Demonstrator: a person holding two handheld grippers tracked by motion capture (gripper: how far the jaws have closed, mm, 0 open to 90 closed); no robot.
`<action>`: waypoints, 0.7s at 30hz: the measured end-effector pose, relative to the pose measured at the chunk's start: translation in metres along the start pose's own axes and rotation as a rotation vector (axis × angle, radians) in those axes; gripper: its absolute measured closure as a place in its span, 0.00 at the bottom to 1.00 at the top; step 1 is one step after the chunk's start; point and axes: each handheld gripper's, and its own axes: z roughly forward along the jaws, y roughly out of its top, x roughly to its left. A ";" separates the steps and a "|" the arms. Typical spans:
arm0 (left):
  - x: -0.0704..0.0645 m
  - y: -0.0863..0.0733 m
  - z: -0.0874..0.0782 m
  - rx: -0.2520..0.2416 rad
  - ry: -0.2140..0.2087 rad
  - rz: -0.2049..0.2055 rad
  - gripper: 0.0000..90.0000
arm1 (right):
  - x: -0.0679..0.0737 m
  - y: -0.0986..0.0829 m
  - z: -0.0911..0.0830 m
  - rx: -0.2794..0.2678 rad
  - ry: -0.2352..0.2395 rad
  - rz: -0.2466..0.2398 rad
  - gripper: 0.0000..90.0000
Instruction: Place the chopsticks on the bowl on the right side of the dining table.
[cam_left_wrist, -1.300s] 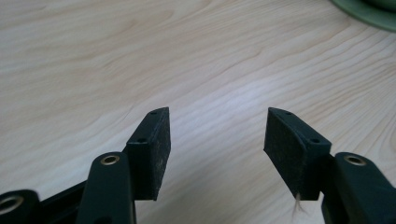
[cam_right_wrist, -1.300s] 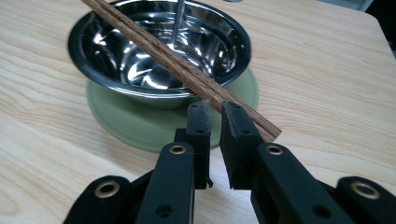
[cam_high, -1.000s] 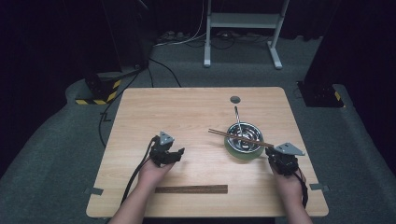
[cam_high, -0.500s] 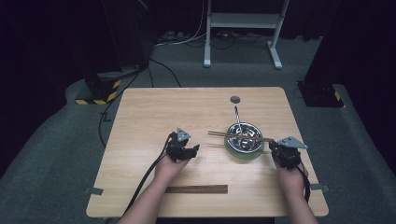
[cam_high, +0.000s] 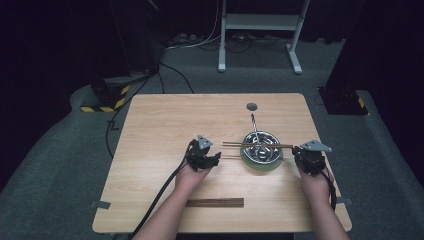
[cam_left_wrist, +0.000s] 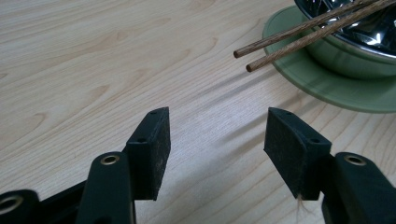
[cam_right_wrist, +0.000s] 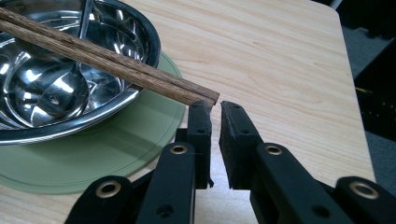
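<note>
A steel bowl stands on a green plate right of the table's middle. A spoon rests in it, handle pointing away from me. Two brown chopsticks lie across the bowl's rim. My left gripper is just left of their left ends, and its jaws stand open on bare wood, with the chopstick tips ahead to the right. My right gripper sits at the plate's right edge. Its jaws are shut with a thin slit and hold nothing. The chopsticks' right ends lie just past them.
A flat dark wooden strip lies near the table's front edge, between my forearms. A small dark round hole sits behind the bowl. The light wooden table is bare on the left and at the back. Cables trail from both grippers.
My left gripper has moved right toward the chopsticks' left ends. My right gripper has crept a little farther from me along the plate's right side.
</note>
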 end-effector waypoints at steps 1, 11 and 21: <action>-0.001 0.000 0.000 -0.001 0.002 0.001 0.45 | 0.000 0.001 0.000 0.006 -0.001 0.002 0.91; -0.009 0.002 0.006 -0.019 0.010 0.002 0.47 | 0.005 -0.007 0.004 -0.041 0.001 -0.012 0.90; -0.013 0.005 0.012 0.009 0.022 -0.008 0.46 | 0.004 -0.016 0.000 -0.087 0.021 0.020 0.82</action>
